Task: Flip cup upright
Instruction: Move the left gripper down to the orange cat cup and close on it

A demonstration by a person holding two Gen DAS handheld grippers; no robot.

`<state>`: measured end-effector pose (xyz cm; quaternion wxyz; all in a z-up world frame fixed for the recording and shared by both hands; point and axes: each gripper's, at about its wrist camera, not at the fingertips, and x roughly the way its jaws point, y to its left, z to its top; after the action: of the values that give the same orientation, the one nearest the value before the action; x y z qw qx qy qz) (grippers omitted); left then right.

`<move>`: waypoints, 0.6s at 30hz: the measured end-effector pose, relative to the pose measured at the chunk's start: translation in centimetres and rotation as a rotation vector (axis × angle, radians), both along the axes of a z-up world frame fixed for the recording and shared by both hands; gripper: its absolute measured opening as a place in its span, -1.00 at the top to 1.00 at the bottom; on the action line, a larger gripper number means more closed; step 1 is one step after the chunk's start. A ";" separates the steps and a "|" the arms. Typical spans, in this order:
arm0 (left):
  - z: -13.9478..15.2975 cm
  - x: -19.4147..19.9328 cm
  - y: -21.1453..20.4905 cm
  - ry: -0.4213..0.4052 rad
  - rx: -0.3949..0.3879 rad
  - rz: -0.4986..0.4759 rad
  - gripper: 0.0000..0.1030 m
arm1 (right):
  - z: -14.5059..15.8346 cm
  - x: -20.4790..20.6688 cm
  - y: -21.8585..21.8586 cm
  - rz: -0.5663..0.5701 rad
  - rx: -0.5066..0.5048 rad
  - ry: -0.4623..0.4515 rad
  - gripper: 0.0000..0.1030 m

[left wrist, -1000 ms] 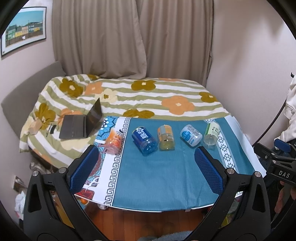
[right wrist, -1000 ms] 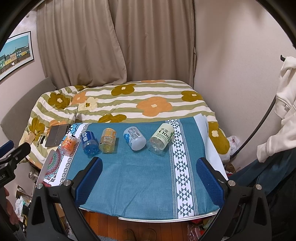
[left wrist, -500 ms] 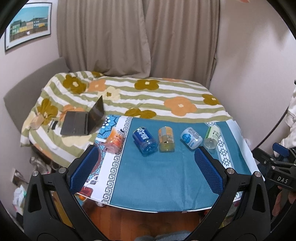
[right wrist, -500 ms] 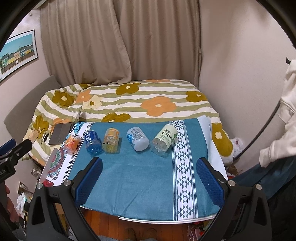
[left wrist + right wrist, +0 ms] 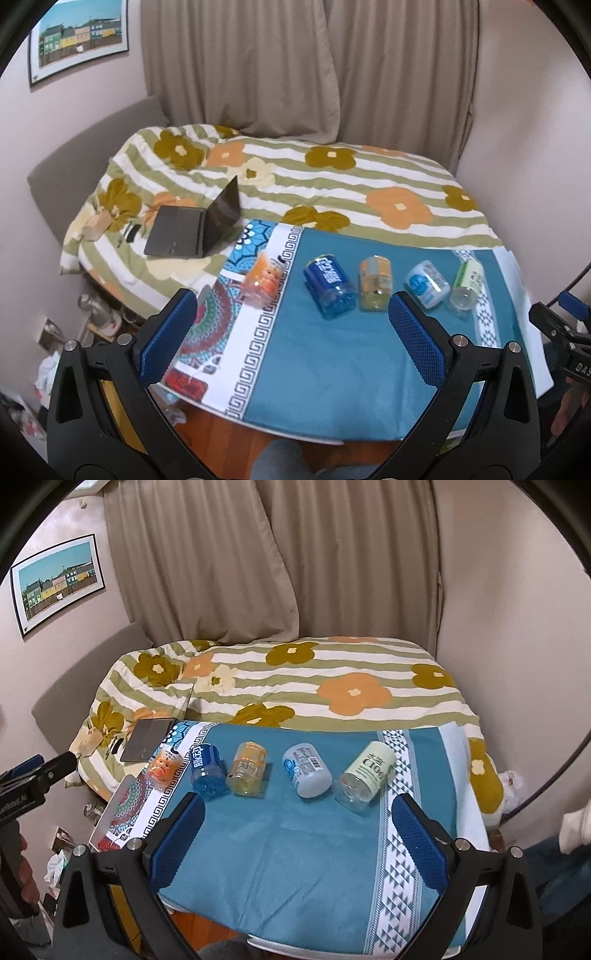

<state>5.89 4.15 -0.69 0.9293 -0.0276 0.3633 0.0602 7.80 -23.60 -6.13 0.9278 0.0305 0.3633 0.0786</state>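
Several plastic cups lie on their sides in a row on a table under a blue cloth [image 5: 332, 362]. From left: an orange cup [image 5: 263, 282] [image 5: 164, 767], a dark blue cup [image 5: 330, 286] [image 5: 207, 771], a yellow cup [image 5: 375, 282] [image 5: 248, 770], a white and blue cup [image 5: 427, 283] [image 5: 306, 770], and a pale green cup [image 5: 466, 282] [image 5: 365, 777]. My left gripper [image 5: 291, 336] is open and empty, above the table's near left part. My right gripper [image 5: 297, 840] is open and empty, above the near middle. Both are well short of the cups.
A bed with a flowered striped cover [image 5: 332, 173] stands behind the table, with an open laptop [image 5: 197, 227] on its left side. Curtains [image 5: 295, 561] hang at the back, a wall [image 5: 517, 627] on the right. Clutter lies on the floor at left [image 5: 92, 321].
Both grippers have moved a little forward and tilted, so the cups sit slightly lower and larger in both views. The cups have not moved. Both grippers stay open.
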 end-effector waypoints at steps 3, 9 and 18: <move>-0.7 2.2 1.3 0.016 -0.009 -0.014 -1.00 | -0.8 1.1 0.9 -0.004 -0.007 0.008 -0.96; -3.2 7.3 3.7 0.095 -0.024 -0.075 -1.00 | -2.3 3.6 2.7 -0.045 0.014 0.056 -0.96; -9.1 15.1 7.3 0.272 -0.049 -0.162 -1.00 | -6.1 7.9 6.4 -0.122 0.010 0.150 -0.96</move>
<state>20.97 11.49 -9.83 0.8724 -0.0123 0.4882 -0.0205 15.71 -17.24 -12.19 0.9010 0.0627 0.4288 0.0213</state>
